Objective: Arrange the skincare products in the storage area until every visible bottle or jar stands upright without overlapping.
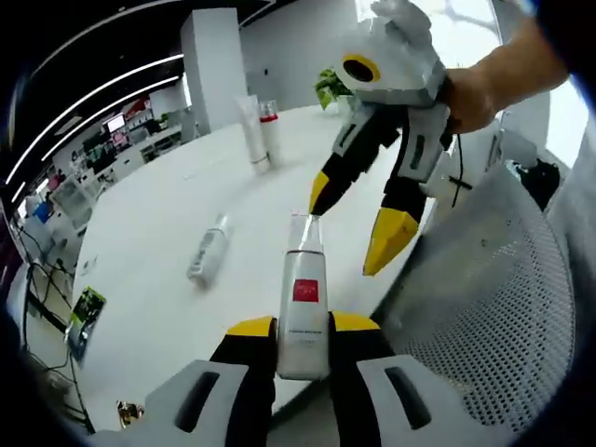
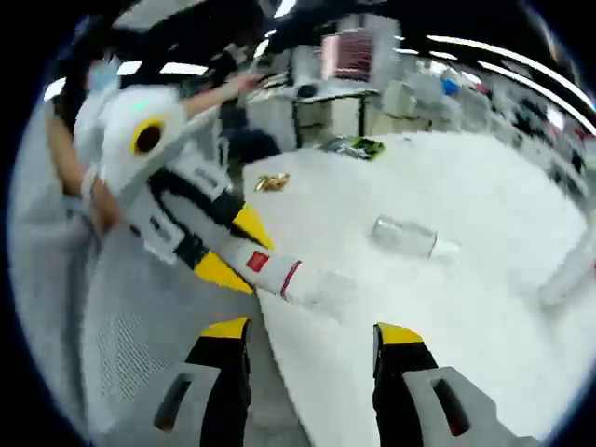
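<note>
Left gripper view: left claw [image 1: 303,328] clamps white bottle [image 1: 304,312]; right claw [image 1: 354,223] wide, flanking bottle's cap

I cannot read the small print on the white bottle [image 1: 304,312] gripped between my left gripper's [image 1: 303,326] jaws, and those jaws hide its lower sides. Ahead of my right gripper's [image 2: 312,332] parted jaws everything is motion-blurred, so the clear bottle [image 2: 403,236] lying on the table [image 2: 484,205] is a smear. A pale object [image 2: 570,270] to the right is cut off at the edge.
</note>
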`<action>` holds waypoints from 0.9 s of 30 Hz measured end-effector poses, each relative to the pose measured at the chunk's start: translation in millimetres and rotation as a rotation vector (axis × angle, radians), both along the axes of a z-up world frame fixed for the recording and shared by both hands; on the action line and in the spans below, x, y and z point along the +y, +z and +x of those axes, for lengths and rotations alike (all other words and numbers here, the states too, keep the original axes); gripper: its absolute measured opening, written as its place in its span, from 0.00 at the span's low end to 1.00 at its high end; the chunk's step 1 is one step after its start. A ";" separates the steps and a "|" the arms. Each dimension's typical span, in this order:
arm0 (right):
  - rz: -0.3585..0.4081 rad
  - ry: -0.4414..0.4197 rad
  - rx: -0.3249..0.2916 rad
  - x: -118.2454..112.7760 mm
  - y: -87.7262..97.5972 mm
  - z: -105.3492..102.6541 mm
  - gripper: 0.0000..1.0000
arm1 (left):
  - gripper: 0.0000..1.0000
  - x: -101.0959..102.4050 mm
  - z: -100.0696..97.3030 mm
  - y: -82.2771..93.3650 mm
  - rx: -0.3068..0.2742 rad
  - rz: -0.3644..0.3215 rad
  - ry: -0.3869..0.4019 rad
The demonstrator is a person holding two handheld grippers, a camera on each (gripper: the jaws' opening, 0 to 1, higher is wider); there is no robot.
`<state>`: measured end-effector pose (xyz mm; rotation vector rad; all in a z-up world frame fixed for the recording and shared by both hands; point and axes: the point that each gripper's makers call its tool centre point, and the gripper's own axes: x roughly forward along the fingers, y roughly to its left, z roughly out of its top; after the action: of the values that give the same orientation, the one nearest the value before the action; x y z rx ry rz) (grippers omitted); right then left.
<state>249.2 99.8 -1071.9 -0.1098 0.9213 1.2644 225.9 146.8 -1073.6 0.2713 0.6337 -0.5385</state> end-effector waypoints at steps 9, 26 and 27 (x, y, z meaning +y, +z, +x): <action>0.353 -0.496 0.595 32.8 8.2 -12.1 0.45 | 0.17 1.1 2.8 2.5 -0.035 0.030 -0.007; 0.399 -0.576 0.472 39.0 18.6 16.8 0.17 | 0.18 -5.3 10.5 15.6 -0.148 0.085 -0.059; 0.396 -0.549 0.453 40.5 20.9 16.1 0.16 | 0.19 -5.4 10.9 13.3 -0.139 0.090 -0.070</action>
<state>265.3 140.3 -1051.0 0.7234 0.9734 0.9380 236.8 141.4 -1060.3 0.4136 0.5156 -0.5537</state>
